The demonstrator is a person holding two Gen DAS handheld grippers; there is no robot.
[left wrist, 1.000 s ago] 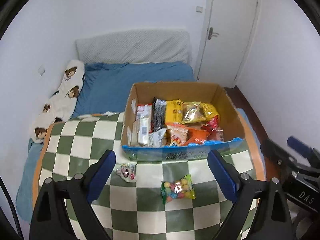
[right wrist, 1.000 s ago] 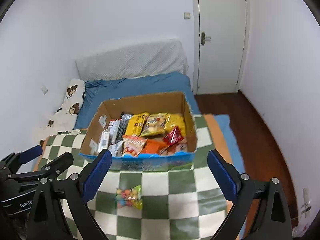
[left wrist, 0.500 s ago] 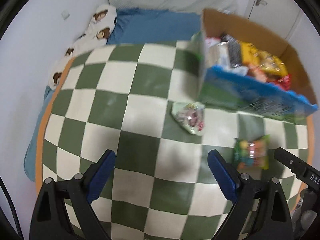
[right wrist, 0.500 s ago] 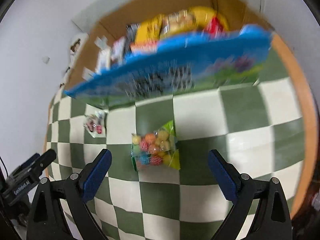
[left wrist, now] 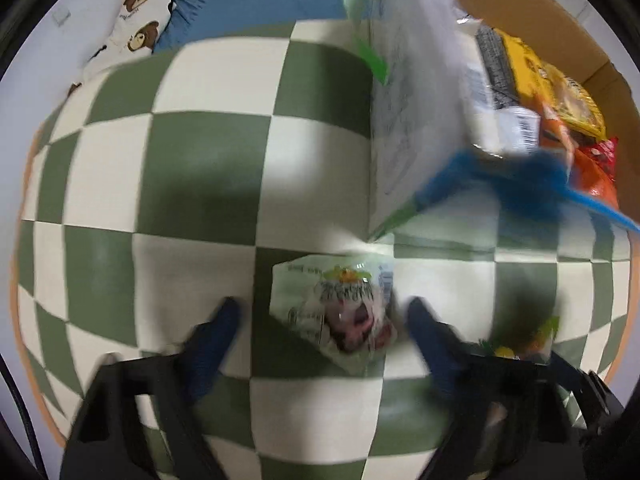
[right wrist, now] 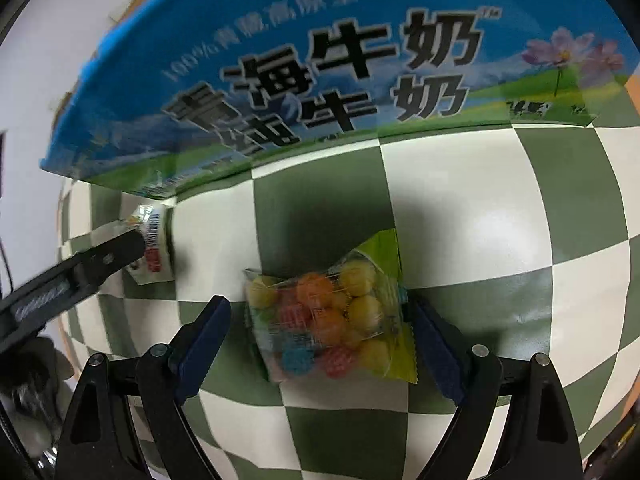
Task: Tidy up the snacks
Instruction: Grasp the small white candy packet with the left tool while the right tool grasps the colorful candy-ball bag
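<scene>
With both grippers straddling packets, two soft, light pouches await pickup on the checked cloth (left wrist: 200, 168).

Left wrist view: the left gripper (left wrist: 320, 320), jaws just closing but clear of the film, brackets the pale snack packet (left wrist: 334, 308) at 6 o'clock of the carton (left wrist: 408, 140); grip it across the crinkly middle.
Right wrist view: the right gripper (right wrist: 320, 320), wide and closing, flanks the candy-ball bag (right wrist: 332, 320); its right pad is close to the bag's edge, contact unclear. The slippery film and lumpy contents favour a mid-body pinch.
</scene>
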